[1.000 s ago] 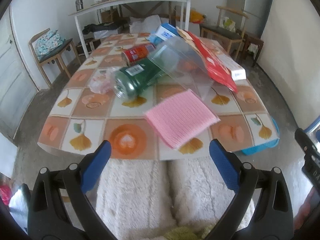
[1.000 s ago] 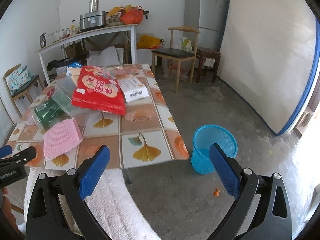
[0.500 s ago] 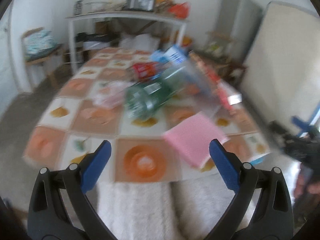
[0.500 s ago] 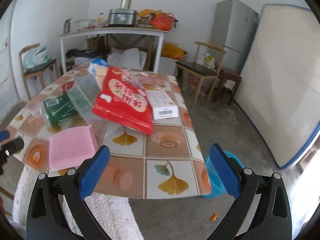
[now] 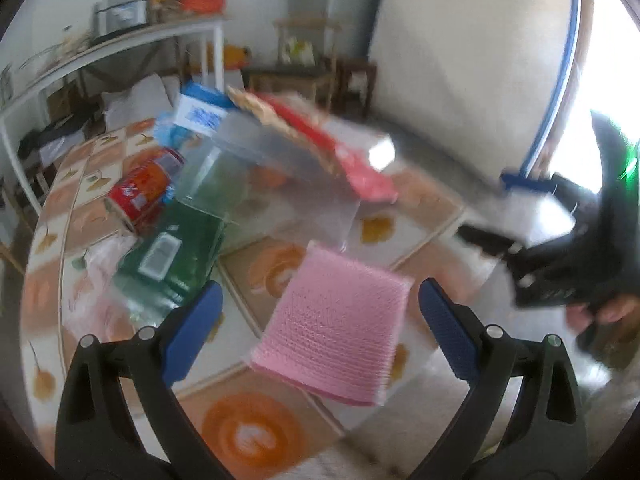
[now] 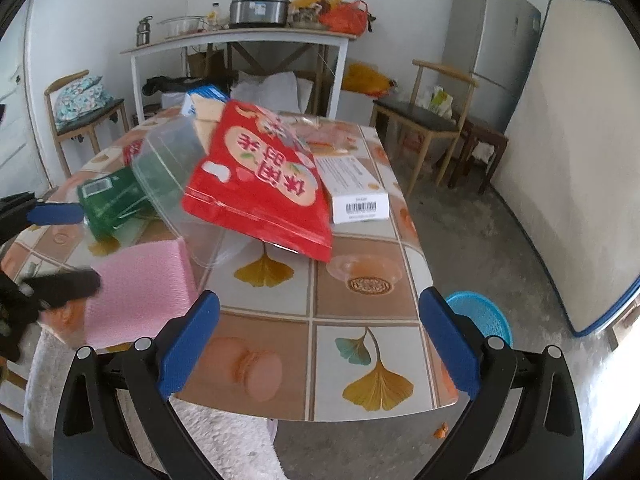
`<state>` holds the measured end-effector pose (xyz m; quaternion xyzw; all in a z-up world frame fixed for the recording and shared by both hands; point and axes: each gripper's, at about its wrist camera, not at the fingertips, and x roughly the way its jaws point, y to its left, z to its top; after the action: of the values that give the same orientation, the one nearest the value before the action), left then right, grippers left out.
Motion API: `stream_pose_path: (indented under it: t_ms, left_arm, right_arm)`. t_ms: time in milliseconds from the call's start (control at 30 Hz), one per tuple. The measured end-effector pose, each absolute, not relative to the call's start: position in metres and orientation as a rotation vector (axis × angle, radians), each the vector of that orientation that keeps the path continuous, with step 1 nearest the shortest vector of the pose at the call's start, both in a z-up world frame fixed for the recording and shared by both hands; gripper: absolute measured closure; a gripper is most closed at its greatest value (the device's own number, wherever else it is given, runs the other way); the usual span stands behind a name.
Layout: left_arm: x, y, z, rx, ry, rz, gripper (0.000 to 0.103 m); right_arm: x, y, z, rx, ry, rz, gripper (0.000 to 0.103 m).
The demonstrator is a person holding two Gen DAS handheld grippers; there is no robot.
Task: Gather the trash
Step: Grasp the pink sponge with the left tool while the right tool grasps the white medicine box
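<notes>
Trash on table [image 6: 360,312]: one red bag [image 6: 256,184], one pink cloth [image 5: 336,320]; both grippers' fingers wide, empty.

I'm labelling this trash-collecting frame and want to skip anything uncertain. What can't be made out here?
- Blue basket: right wrist view, mostly hidden behind the table corner and a gripper finger; contents unseen.
- Green bottle: left wrist view, motion blur makes the label unreadable.
- Red can: left wrist view, blurred; in the right wrist view the clear container covers it.
- Blue-and-white carton: right wrist view, mostly behind the red snack bag.
</notes>
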<state>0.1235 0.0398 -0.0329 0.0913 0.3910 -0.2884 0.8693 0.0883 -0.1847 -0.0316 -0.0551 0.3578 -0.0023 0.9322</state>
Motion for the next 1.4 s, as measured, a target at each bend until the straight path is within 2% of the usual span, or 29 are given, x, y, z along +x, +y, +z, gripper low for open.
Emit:
stream_pose_path:
  t_ms: [267,433,500,700,867,900,1033,1333,1400]
  left_arm:
    - [0.143,0.003,-0.076,0.408,1.017,-0.677,0.009]
    - [0.141,0.008,-0.076,0.331,1.047,-0.674,0.009]
    - [0.138,0.014,-0.073,0.300,1.053,-0.665,0.018]
    - [0.129,0.031,-0.066,0.214,1.071,-0.630,0.021]
    - [0.110,0.048,-0.057,0.103,1.050,-0.583,0.022]
    - [0.109,0.049,-0.057,0.088,1.043,-0.575,0.023]
    - [0.100,0.063,-0.056,0.006,1.027,-0.562,0.023]
    - [0.086,0.075,-0.053,-0.027,0.984,-0.564,0.023]
    - [0.086,0.076,-0.053,-0.036,0.980,-0.567,0.023]
  right_arm:
    - [0.102,-0.208,-0.052,-0.043,0.781,-0.021,0.006]
    - [0.106,-0.220,-0.056,-0.011,0.782,-0.020,0.006]
    - [0.106,-0.224,-0.054,-0.005,0.770,-0.016,0.006]
    - [0.126,-0.252,-0.016,0.065,0.675,0.044,0.006]
    - [0.206,-0.272,-0.010,0.103,0.799,0.166,0.007]
    - [0.219,-0.271,-0.011,0.091,0.820,0.176,0.008]
    - [0.273,-0.261,-0.023,-0.012,0.930,0.235,0.025]
    - [0.324,-0.246,-0.055,-0.099,1.098,0.359,0.025]
    - [0.326,-0.251,-0.060,-0.073,1.119,0.354,0.033]
